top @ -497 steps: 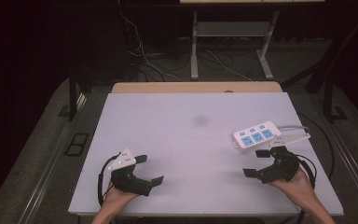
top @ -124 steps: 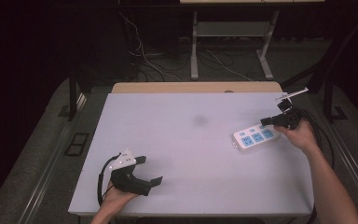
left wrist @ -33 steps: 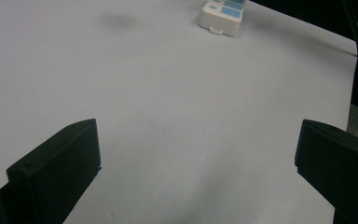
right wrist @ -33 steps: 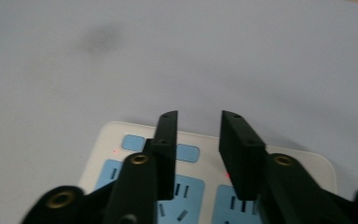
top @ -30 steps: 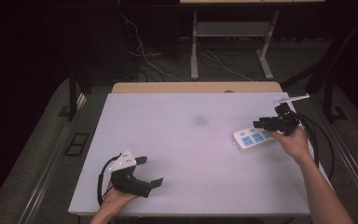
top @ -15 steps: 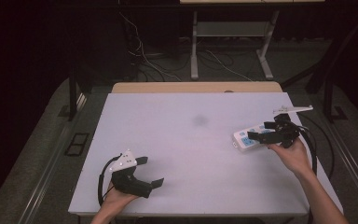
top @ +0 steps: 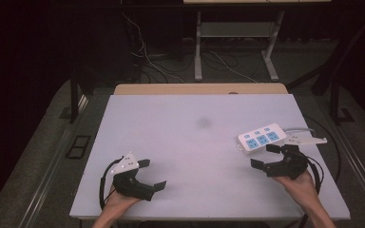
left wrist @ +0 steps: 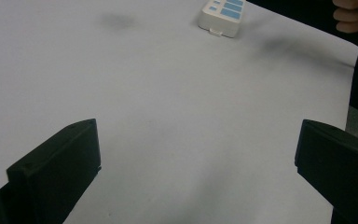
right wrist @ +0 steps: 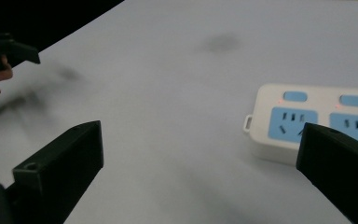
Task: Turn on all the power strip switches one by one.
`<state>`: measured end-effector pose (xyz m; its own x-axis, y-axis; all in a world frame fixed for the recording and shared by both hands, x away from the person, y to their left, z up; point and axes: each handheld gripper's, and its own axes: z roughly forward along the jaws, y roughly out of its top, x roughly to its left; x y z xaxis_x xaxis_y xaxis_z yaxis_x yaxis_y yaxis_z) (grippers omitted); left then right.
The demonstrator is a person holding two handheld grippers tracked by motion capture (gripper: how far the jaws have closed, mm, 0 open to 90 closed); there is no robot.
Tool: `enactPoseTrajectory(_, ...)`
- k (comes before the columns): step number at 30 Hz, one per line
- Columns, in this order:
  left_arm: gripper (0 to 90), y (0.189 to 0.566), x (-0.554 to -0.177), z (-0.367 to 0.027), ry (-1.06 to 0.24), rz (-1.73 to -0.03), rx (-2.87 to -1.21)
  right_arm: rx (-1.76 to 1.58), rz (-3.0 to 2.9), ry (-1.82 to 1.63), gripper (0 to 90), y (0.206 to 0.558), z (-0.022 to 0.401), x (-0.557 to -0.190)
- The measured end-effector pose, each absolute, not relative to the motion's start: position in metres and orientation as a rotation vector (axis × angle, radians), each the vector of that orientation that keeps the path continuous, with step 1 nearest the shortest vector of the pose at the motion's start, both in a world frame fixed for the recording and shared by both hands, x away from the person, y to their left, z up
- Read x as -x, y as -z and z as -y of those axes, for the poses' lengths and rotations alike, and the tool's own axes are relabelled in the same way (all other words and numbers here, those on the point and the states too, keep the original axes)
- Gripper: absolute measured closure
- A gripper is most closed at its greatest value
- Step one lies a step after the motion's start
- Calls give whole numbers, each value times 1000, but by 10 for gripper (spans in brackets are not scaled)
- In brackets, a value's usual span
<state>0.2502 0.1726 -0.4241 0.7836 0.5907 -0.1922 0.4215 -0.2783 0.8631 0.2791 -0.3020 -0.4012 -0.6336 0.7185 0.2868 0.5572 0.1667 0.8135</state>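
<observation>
A white power strip (top: 262, 138) lies flat on the pale bench (top: 190, 142), and everything else is best placed against it. It is a rounded plastic bar with 3 blue socket faces in a row and small blue switches beside them; in the right gripper view tiny red lights glow by the switches, so it looks powered. Its grey cable (top: 298, 129) leaves the far end and runs off the bench edge behind it — probably why the strip sits near that side, within reach of the lead.

The right gripper (top: 272, 158) rests just on the person's side of the strip, jaws spread wide and holding nothing; one black jaw sits close beside the strip's near corner without clearly touching it. That reads as a rest or ready pose, hand low on the bench, rather than a grasp. Its grey 3-cornered plate juts out beside the strip's cabled end.

The left gripper (top: 148, 174) lies well apart from the strip, across the bench, also wide open and empty — parked, by the look of it.

The bench top is matte and smooth, with 1 faint dark smudge (top: 203, 122) beyond the strip's free end.
</observation>
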Motion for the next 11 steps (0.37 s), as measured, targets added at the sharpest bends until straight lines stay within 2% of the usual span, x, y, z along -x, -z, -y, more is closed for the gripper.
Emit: enactPoseTrajectory(11,0,425,-251,-173,-194,-770,-1919,-1257,-2283,-1477,4,418,300,-252)
